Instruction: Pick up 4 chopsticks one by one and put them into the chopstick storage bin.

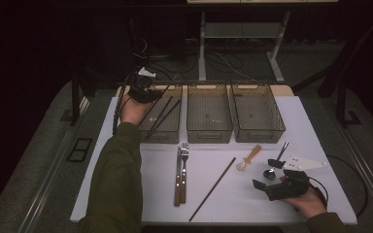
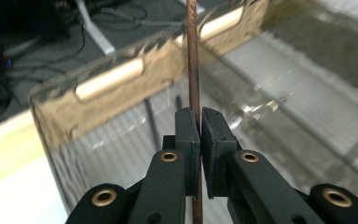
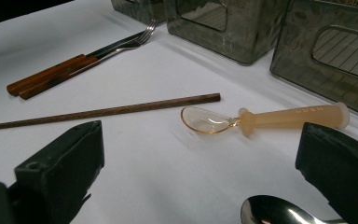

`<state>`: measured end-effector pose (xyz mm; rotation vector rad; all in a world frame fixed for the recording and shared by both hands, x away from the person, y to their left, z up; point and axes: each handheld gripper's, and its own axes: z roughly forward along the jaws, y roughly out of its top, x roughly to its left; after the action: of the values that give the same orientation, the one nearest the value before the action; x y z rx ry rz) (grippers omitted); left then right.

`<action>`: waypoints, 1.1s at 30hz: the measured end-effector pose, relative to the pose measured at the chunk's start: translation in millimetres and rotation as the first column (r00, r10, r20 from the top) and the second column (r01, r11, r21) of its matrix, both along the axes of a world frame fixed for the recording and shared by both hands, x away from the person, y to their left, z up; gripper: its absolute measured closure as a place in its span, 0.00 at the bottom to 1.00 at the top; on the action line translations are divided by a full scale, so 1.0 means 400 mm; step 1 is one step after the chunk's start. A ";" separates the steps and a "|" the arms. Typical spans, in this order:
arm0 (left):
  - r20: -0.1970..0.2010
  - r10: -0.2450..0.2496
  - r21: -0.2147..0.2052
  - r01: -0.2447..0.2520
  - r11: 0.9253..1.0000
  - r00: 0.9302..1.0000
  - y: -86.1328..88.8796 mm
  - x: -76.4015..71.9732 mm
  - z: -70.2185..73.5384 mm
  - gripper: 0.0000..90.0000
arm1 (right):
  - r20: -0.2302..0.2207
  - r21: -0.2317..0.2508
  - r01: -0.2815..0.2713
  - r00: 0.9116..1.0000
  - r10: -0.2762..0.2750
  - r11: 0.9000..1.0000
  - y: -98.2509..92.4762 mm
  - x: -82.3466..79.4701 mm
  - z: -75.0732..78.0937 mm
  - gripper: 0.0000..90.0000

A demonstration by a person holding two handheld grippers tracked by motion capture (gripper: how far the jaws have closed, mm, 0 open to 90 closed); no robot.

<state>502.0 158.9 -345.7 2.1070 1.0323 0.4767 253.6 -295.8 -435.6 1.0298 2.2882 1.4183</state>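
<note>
The left gripper (image 2: 200,126) is closed on a dark brown chopstick (image 2: 194,56) — both pads press against its shaft, which runs straight up between them and passes below the jaws as well. In the high view this gripper (image 1: 143,87) sits over the far end of the left basket (image 1: 172,131), and the held chopstick slants from the gripper down into that basket, beside other dark sticks (image 1: 161,116) already lying in it. Directly ahead of the left gripper stands the basket's translucent end wall with its handle slot (image 2: 109,81).

The right gripper (image 3: 200,186) stands wide open with nothing between its jaws and rests low over the bench (image 3: 135,154). In the high view it (image 1: 272,175) is held near the bench's front right corner. Just ahead of its open jaws lies a translucent amber spoon (image 3: 270,119); a second chopstick (image 3: 102,112) lies flat ahead and to the left of it. A metal spoon bowl (image 3: 275,212) sits between the jaws' tips, close to the right one — not touched by either. Farther ahead and to the left, a fork and knife with wooden handles (image 3: 74,63) lie side by side. Two more baskets (image 3: 233,28) stand beyond the amber spoon.
</note>
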 end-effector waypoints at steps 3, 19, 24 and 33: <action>-0.026 0.031 -0.019 -0.032 0.999 0.999 0.015 0.001 -0.025 0.95 | 0.002 -0.002 -0.001 1.000 0.001 1.000 0.001 0.000 0.000 0.02; -0.033 0.026 -0.064 -0.028 0.998 0.999 -0.009 -0.032 -0.023 0.57 | 0.001 -0.004 0.001 1.000 -0.001 1.000 0.004 -0.001 -0.001 0.01; -0.011 -0.007 -0.088 0.006 0.996 1.000 -0.024 -0.074 -0.012 0.56 | 0.001 -0.001 0.005 1.000 -0.005 1.000 0.001 0.001 0.000 0.01; -0.004 -0.089 -0.105 0.088 0.991 0.996 -0.068 -0.175 -0.011 0.50 | -0.004 0.001 0.007 1.000 -0.007 1.000 0.001 0.003 -0.001 0.01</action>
<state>432.0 131.7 -350.0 2.0537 0.9439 0.3624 254.7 -295.5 -436.0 1.0414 2.2845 1.4166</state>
